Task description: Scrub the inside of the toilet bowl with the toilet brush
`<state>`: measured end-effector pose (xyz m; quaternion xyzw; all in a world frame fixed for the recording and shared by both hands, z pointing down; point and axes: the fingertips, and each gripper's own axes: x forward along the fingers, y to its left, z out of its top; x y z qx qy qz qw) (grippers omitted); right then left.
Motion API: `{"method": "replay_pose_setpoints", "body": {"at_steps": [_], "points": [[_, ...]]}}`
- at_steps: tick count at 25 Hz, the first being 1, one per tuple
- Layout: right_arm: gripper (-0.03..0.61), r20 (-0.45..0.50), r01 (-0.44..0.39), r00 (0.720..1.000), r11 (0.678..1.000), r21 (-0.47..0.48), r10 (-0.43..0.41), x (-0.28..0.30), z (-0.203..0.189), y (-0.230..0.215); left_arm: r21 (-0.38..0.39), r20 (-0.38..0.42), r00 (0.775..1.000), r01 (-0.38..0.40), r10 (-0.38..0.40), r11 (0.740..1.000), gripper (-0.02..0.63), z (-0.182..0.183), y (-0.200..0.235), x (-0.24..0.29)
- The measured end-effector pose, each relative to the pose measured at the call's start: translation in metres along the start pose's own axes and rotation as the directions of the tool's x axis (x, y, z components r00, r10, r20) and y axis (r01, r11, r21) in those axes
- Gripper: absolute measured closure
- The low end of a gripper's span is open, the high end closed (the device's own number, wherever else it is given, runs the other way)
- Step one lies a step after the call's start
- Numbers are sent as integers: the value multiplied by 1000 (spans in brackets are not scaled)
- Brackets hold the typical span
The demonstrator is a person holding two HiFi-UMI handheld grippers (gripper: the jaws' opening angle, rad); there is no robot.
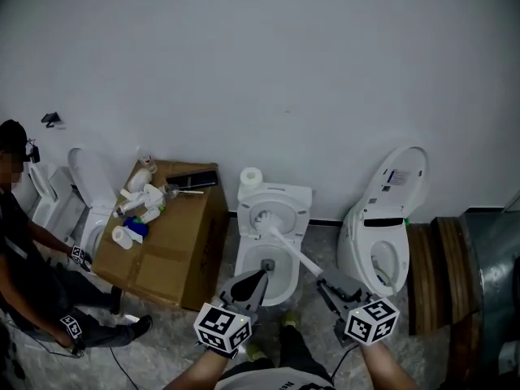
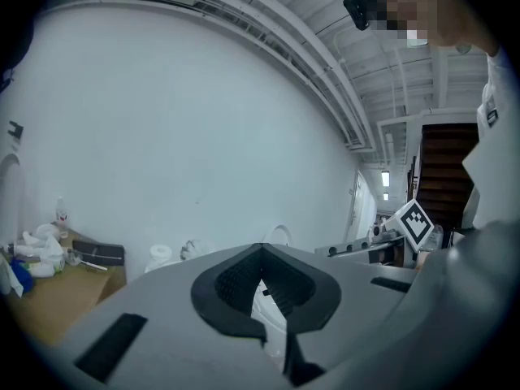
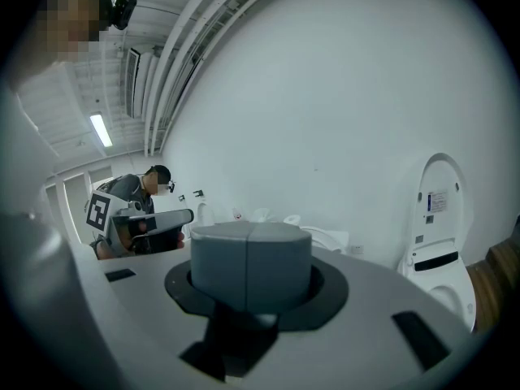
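Note:
A white toilet [image 1: 280,203] stands against the wall, its bowl [image 1: 253,268] open right below me. The toilet brush [image 1: 265,218] has its white head low at the back of the bowl, and its white handle [image 1: 294,253] slants down-right. My right gripper [image 1: 327,282] is shut on the handle's grey end [image 3: 250,260], which fills the jaws of that gripper [image 3: 252,295] in its own view. My left gripper [image 1: 260,278] hovers over the bowl's front rim, beside the handle. Its pads [image 2: 236,287] meet at the tip of the gripper [image 2: 262,254], with nothing held.
A cardboard box [image 1: 174,242] with bottles and paper rolls stands left of the toilet, a paper roll [image 1: 251,177] on the toilet's back. Another toilet [image 1: 382,234] with its lid up stands right, wooden planks [image 1: 443,266] beyond. A crouching person [image 1: 28,283] works at far left.

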<state>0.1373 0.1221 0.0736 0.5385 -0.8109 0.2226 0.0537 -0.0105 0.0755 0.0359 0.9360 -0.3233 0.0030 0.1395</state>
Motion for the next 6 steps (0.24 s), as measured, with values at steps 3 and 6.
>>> {"method": "replay_pose_setpoints", "body": {"at_steps": [3, 6], "points": [[422, 5, 4, 1000, 1000, -1, -4, 3, 1, 1, 1, 9, 1000, -2, 2, 1000, 606, 3, 3, -3], [422, 8, 9, 1000, 1000, -3, -9, 2, 1, 3, 2, 14, 1000, -3, 3, 1000, 606, 4, 4, -8]]}}
